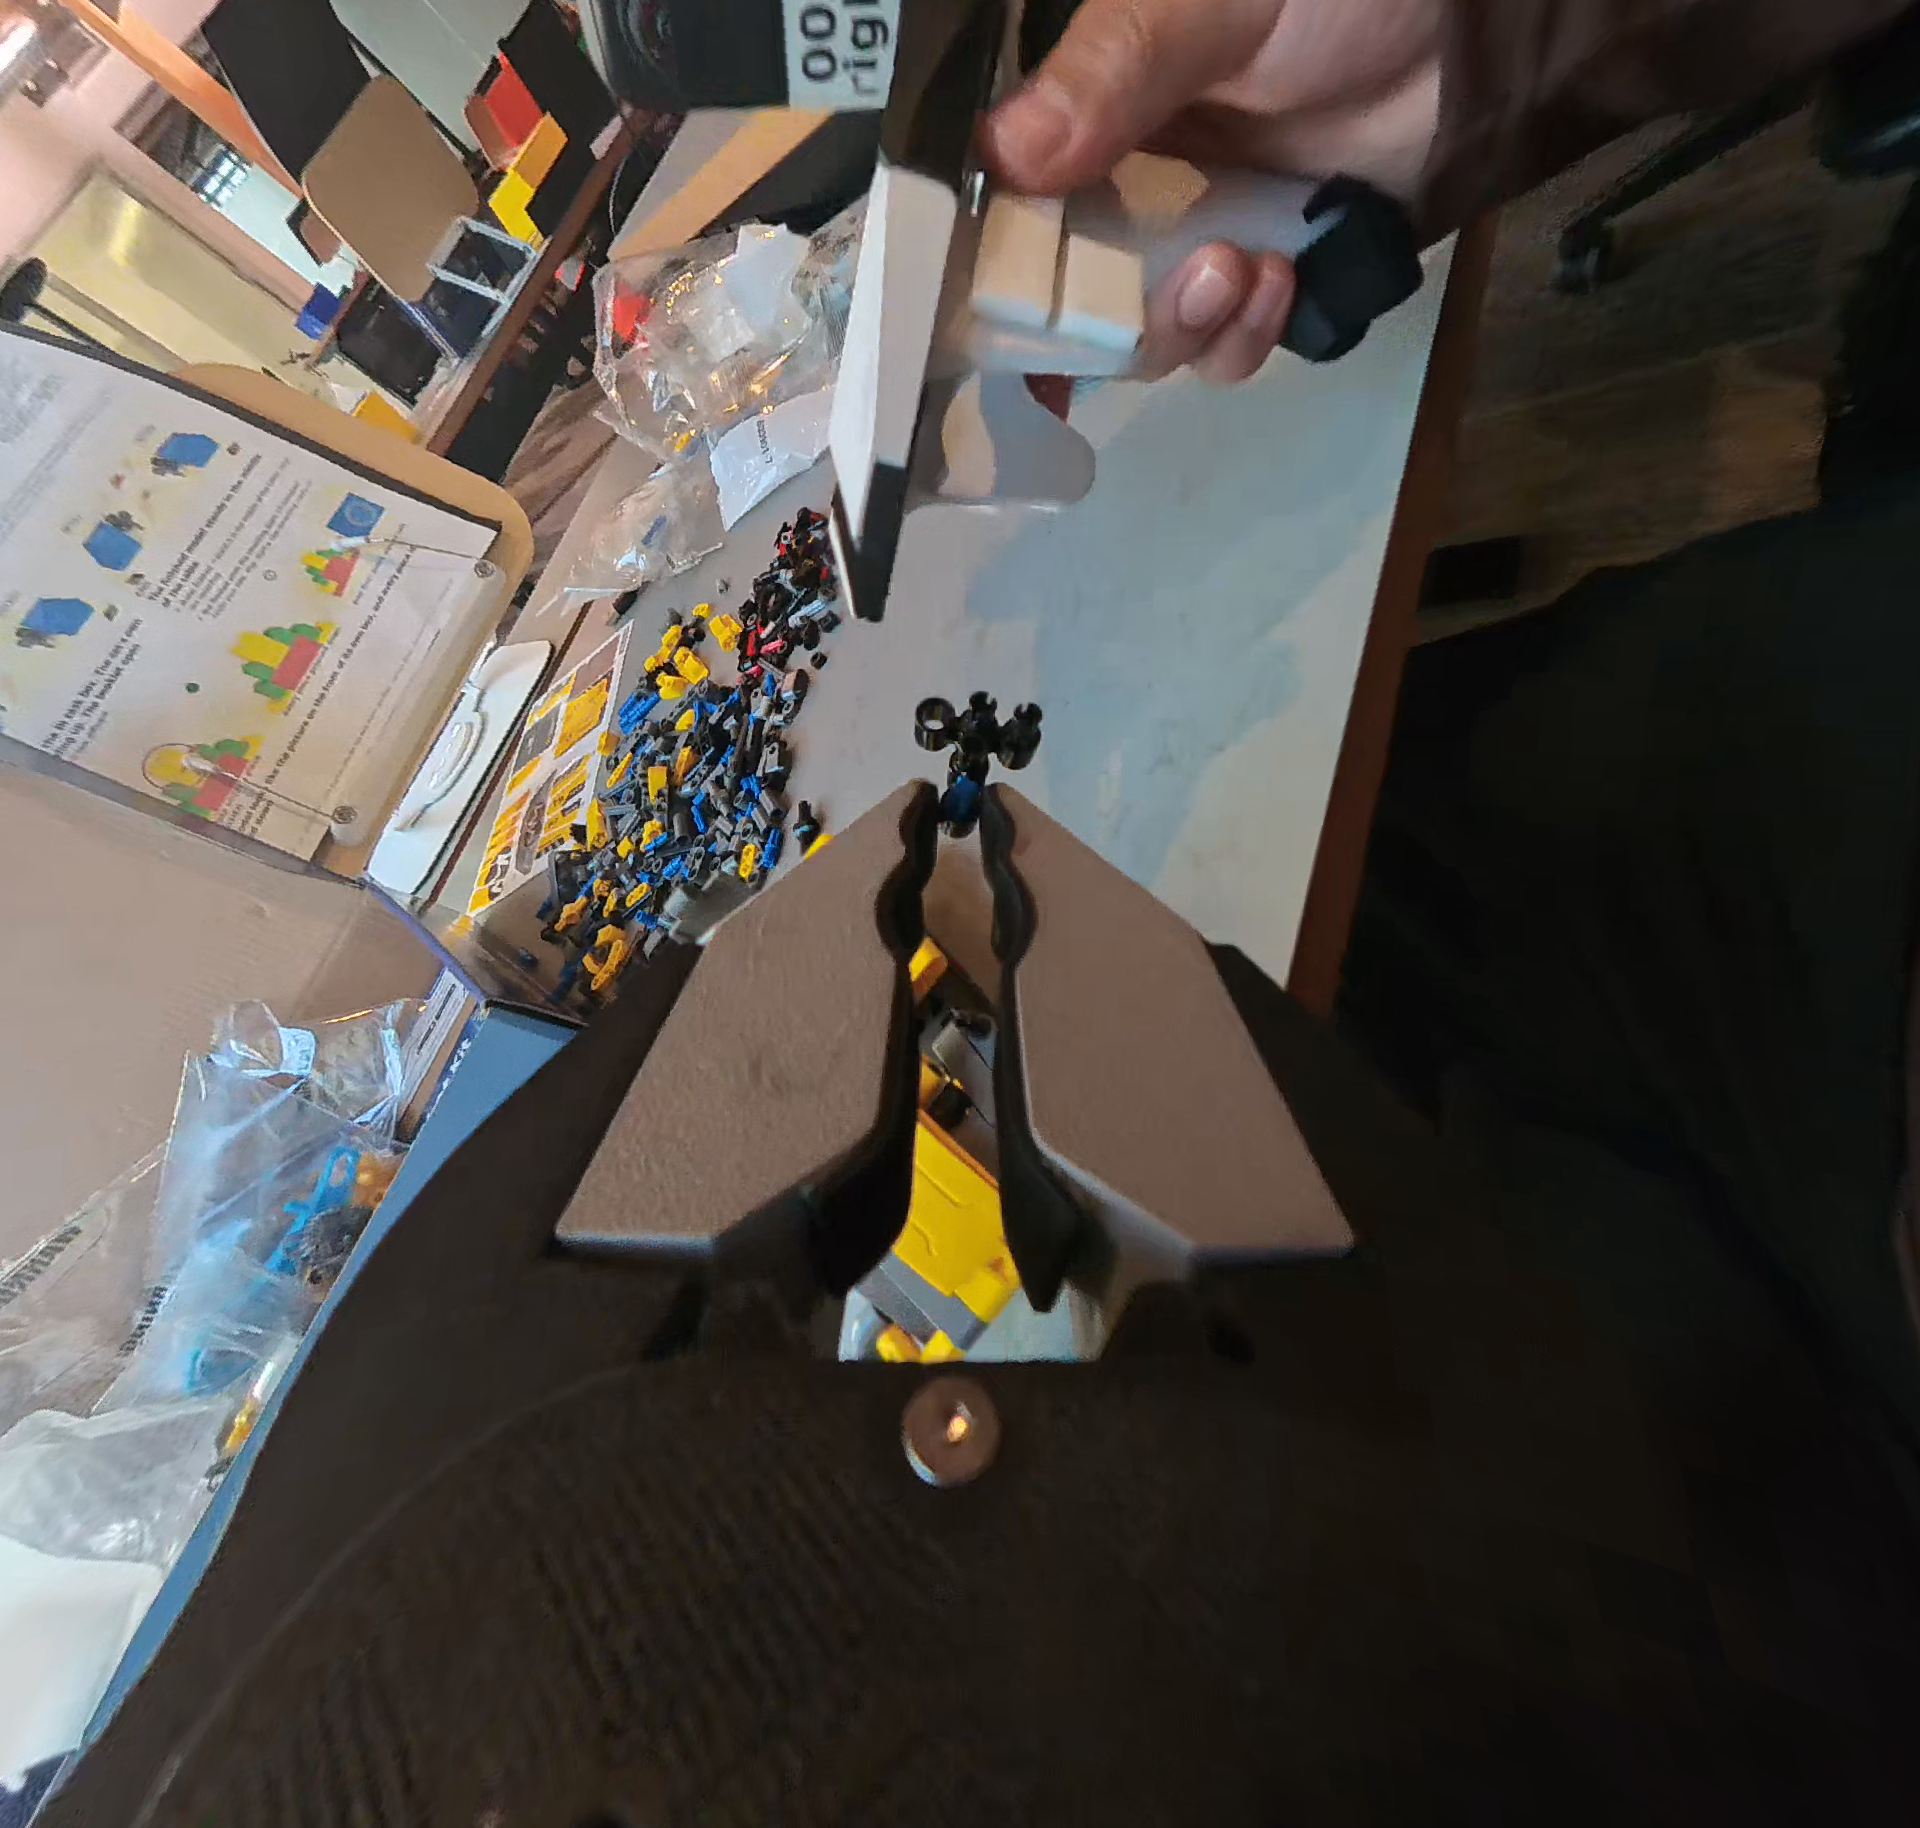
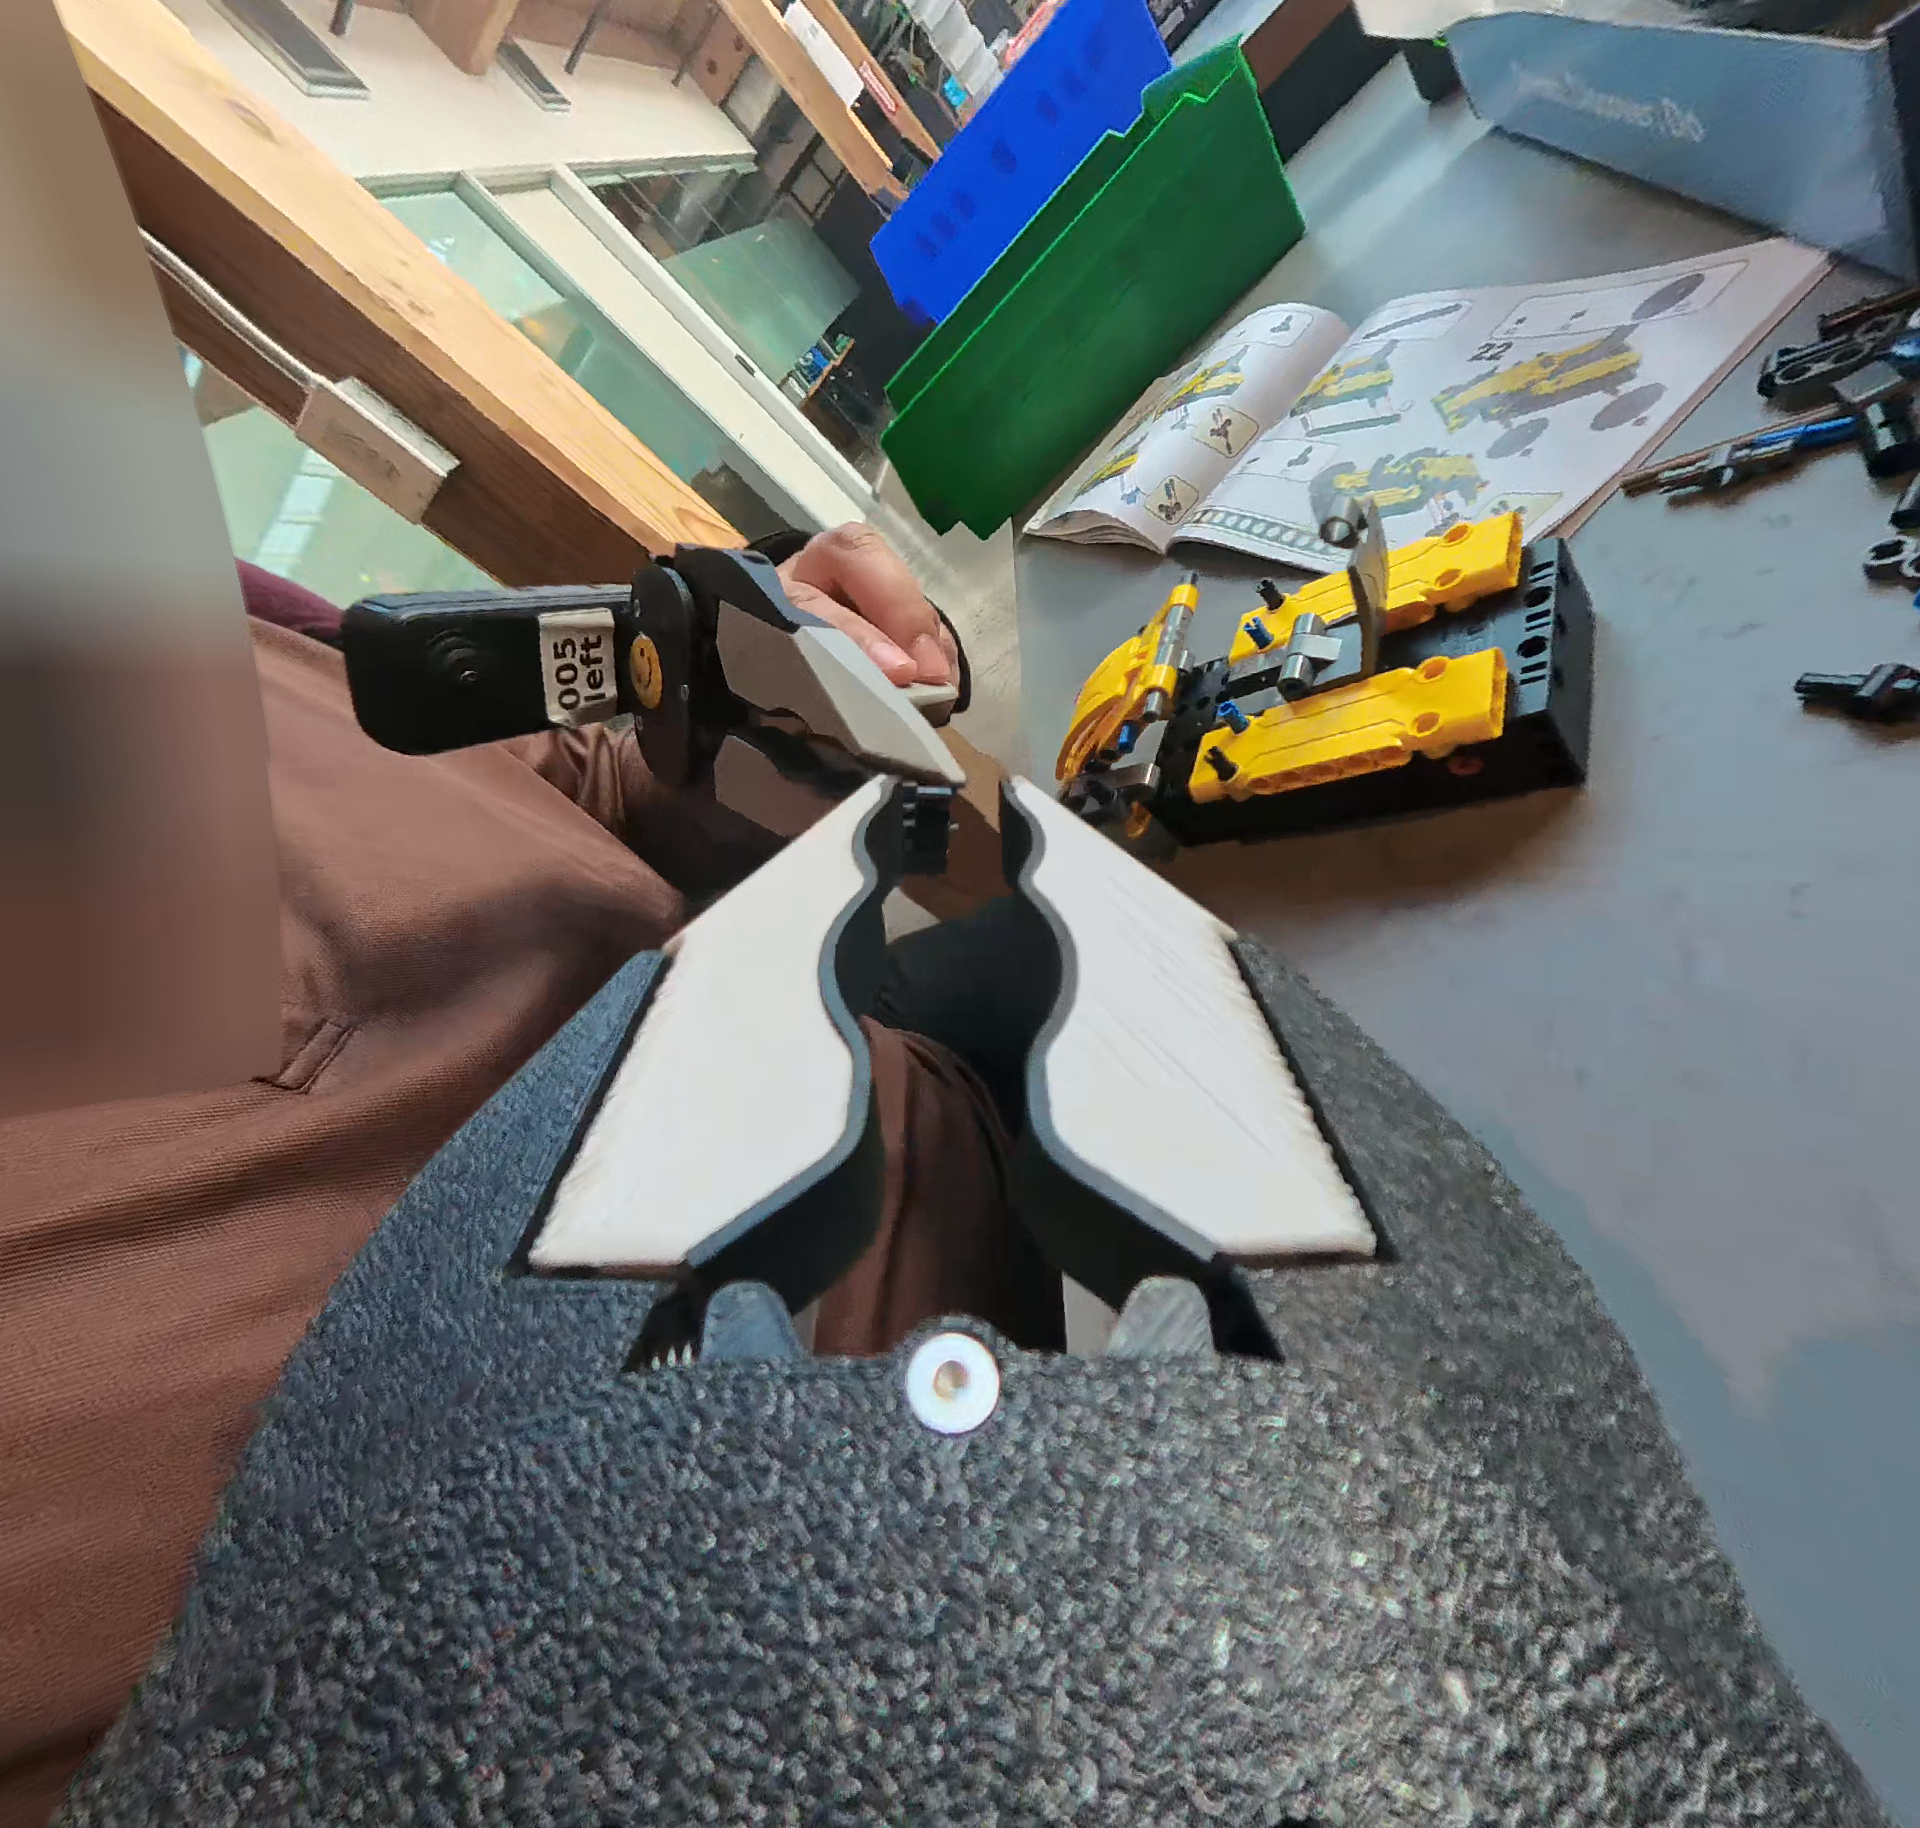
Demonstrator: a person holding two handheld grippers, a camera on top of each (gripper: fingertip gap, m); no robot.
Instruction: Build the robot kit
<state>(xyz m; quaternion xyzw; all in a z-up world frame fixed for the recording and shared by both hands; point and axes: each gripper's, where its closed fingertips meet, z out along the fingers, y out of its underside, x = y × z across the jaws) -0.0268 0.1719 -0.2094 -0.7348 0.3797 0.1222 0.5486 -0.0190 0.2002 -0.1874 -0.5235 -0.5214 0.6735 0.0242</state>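
Observation:
My left gripper (image 1: 958, 791) is shut on a small black-and-blue brick assembly (image 1: 977, 734), which sticks out past its tips above the grey table (image 1: 1195, 583). My right gripper (image 2: 948, 791) is open; the black assembly (image 2: 925, 828) sits between its tips, close to the left finger (image 2: 727, 1030). I cannot tell if they touch. The left gripper (image 2: 930, 765) shows there held by a hand. The right gripper (image 1: 862, 573) shows from the side in the left wrist view, held by a hand (image 1: 1247, 64). A yellow-and-black brick car model (image 2: 1351, 677) lies on the table beside it.
A pile of small loose bricks (image 1: 686, 770) lies left of the grippers. An open instruction booklet (image 2: 1403, 396), a green bin (image 2: 1091, 324) and a blue bin (image 2: 1018, 137) are behind the model. Plastic bags (image 1: 707, 324) and a cardboard box (image 1: 156, 947) are nearby. The table edge (image 1: 1371, 635) runs close on the right. About 4 cm separates my left fingertips from my right.

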